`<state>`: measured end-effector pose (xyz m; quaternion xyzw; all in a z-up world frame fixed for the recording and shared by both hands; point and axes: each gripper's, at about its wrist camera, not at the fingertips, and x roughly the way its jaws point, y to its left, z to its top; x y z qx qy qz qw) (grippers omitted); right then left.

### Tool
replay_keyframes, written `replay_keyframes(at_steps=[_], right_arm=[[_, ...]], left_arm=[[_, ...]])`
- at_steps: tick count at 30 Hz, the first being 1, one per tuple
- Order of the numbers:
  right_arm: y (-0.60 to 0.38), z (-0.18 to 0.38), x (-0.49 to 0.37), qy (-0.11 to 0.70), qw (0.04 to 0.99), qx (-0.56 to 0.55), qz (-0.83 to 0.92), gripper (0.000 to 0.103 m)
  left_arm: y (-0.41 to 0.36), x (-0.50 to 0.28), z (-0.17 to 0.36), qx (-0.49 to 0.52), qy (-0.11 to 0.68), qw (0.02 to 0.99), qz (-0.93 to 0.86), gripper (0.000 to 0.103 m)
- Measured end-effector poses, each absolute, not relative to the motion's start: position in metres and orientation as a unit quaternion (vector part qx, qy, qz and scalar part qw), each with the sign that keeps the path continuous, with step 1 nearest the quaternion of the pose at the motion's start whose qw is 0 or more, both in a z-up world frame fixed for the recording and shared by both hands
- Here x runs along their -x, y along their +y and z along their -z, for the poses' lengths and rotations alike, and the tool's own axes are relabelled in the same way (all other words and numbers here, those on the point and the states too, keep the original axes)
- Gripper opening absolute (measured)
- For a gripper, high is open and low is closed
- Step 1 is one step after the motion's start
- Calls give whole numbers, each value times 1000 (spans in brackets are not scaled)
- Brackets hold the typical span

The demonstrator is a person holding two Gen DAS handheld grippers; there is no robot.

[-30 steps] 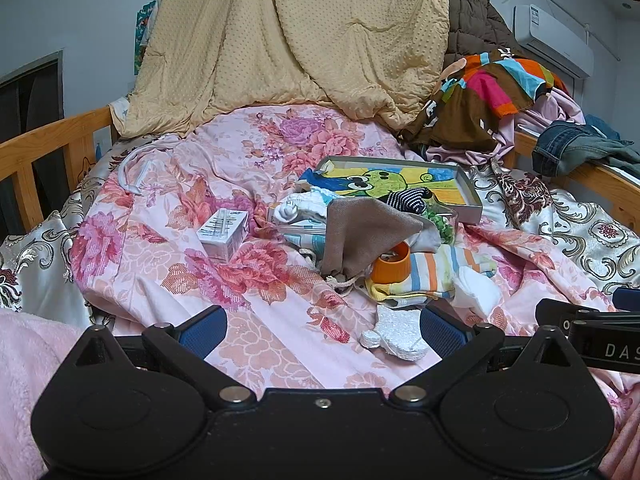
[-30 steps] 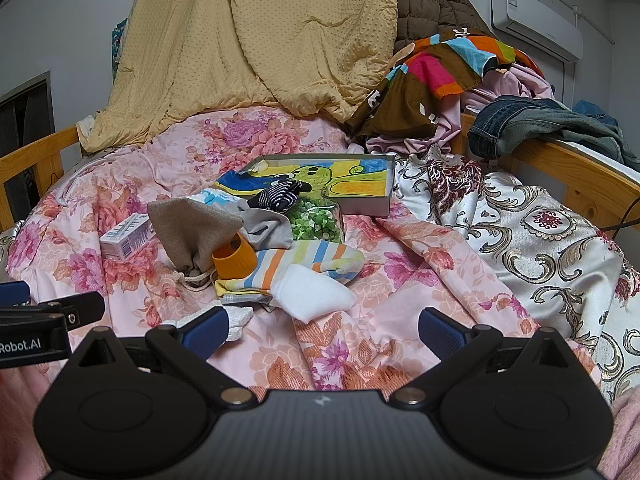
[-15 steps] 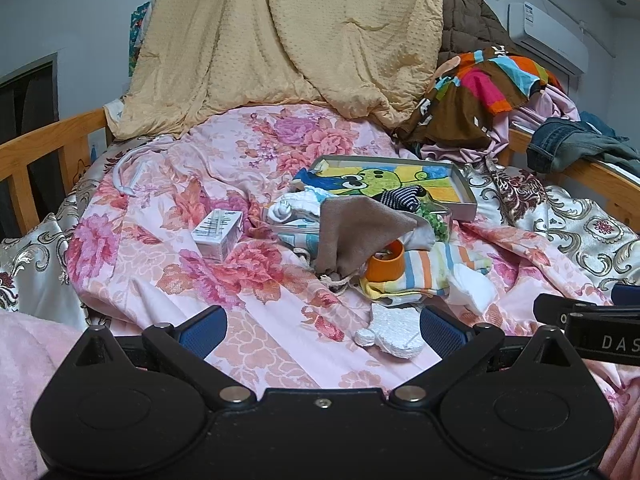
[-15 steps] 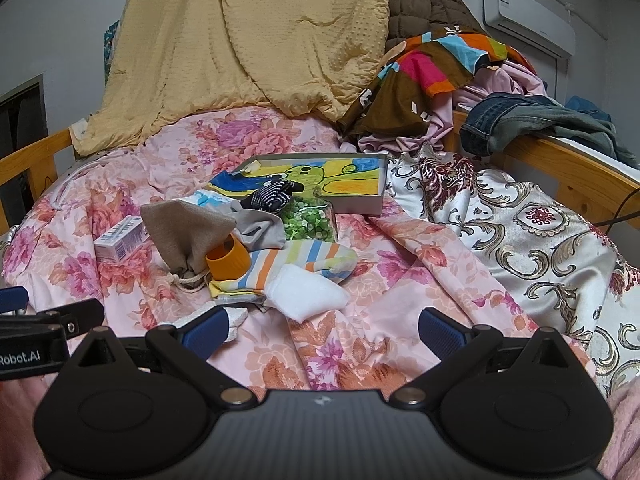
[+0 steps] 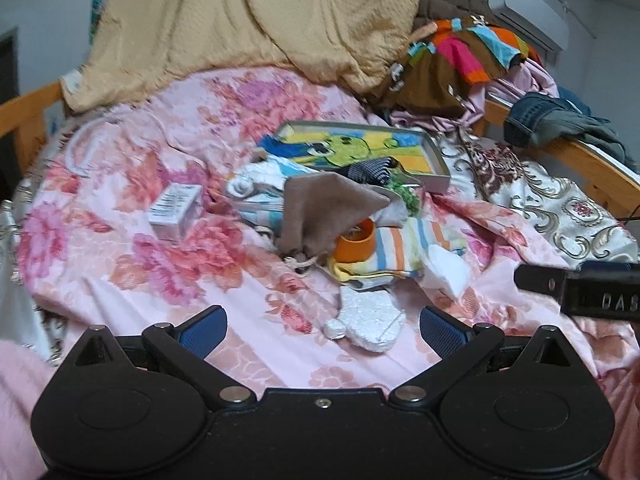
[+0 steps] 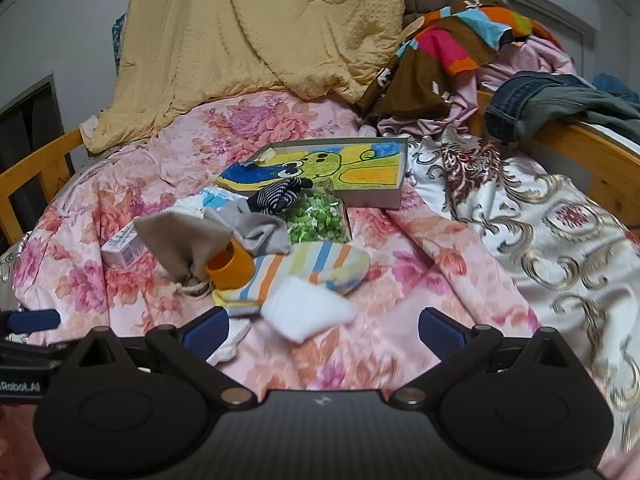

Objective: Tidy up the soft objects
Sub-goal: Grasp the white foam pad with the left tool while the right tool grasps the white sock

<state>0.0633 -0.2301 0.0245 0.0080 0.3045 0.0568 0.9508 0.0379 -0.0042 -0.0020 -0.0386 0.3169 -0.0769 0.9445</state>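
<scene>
A pile of soft things lies mid-bed: a brown drawstring pouch (image 5: 324,208) (image 6: 182,240), a striped sock (image 5: 400,248) (image 6: 308,268), a white folded sock (image 6: 306,312) (image 5: 446,270), a fuzzy white sock (image 5: 366,320), a grey cloth (image 6: 260,226) and a black-and-white striped sock (image 6: 280,196). An orange cup (image 5: 354,242) (image 6: 230,266) sits among them. My left gripper (image 5: 322,326) is open and empty, just in front of the fuzzy white sock. My right gripper (image 6: 322,326) is open and empty, just in front of the white folded sock.
A shallow box with a cartoon picture (image 5: 360,152) (image 6: 332,168) lies behind the pile, with a bag of green bits (image 6: 318,220) beside it. A small white carton (image 5: 176,210) lies at left. Wooden bed rails (image 6: 592,168), heaped blankets and clothes ring the bed.
Both grippers have moved forward toward the pile, which now looks closer and larger. Both stay open. Nothing on the bed has moved.
</scene>
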Motion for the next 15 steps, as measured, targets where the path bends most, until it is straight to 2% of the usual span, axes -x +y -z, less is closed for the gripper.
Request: replay_keyframes(at_steps=[6,15], right_arm=[[-246,-15,-114,351,930,-8,-107,103],[-255,14,-169,406,897,-24,-175,103]], left_arm=[[-8,-80,10,31,360,923,135,102],[-50,-129,38,-90,378,892,231,102]])
